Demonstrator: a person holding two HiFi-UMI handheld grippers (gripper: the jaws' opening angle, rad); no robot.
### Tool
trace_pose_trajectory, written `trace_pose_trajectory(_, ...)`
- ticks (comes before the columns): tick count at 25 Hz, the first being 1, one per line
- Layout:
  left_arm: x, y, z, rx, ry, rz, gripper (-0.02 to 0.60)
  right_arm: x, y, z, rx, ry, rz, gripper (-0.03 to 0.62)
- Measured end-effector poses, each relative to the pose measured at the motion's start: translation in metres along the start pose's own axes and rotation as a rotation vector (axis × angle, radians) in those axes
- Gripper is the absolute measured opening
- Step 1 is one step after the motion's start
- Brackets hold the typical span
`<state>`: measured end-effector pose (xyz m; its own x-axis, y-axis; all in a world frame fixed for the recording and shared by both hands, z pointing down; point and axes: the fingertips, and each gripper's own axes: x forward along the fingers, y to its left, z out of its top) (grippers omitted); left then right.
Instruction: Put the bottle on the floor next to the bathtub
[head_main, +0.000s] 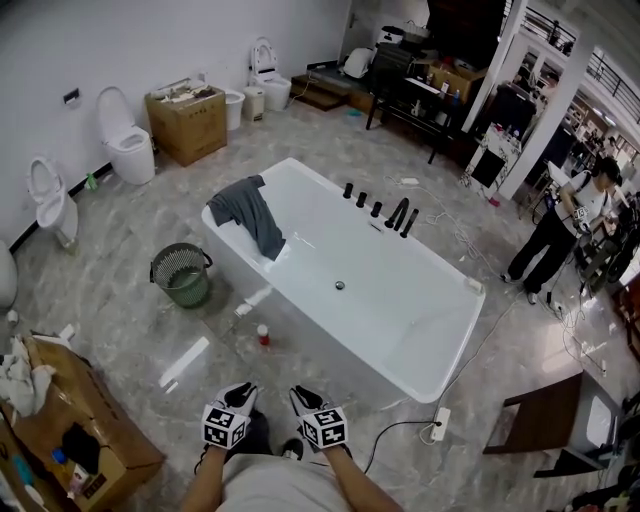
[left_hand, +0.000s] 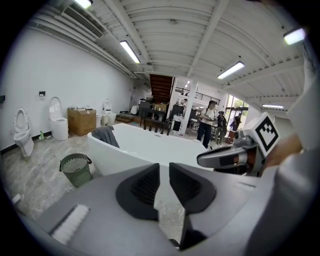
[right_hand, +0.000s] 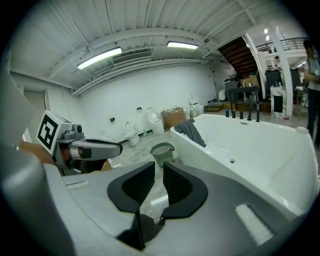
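Job apparently done: the bottle (head_main: 263, 335) stands on the floor (head_main: 150, 330) just beside the bathtub (head_main: 300, 176). The left gripper (left_hand: 164, 187) and right gripper (right_hand: 156, 184) hover empty, jaws nearly together.

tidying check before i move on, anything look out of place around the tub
A dark grey cloth hangs askew over the bathtub rim at one corner, and a power strip with its cable lies loose on the floor.
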<state>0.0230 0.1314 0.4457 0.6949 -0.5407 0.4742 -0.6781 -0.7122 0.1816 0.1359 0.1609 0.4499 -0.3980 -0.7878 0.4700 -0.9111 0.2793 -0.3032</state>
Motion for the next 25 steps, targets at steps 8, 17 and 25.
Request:
trace_pose_trajectory(8,-0.006,0.006,-0.009,-0.030,0.009,0.004,0.057,-0.001,0.003,-0.006,0.032,0.007,0.018,0.002)
trace_pose_trajectory(17,-0.005,-0.001,-0.011,-0.032,0.007,-0.007,0.057,-0.011,0.000,-0.008,0.057,-0.004,0.019,0.002)
trace_pose_trajectory(25,-0.004,-0.013,-0.012,-0.027,0.002,-0.036,0.057,-0.015,-0.003,-0.010,0.037,0.008,0.021,0.002)
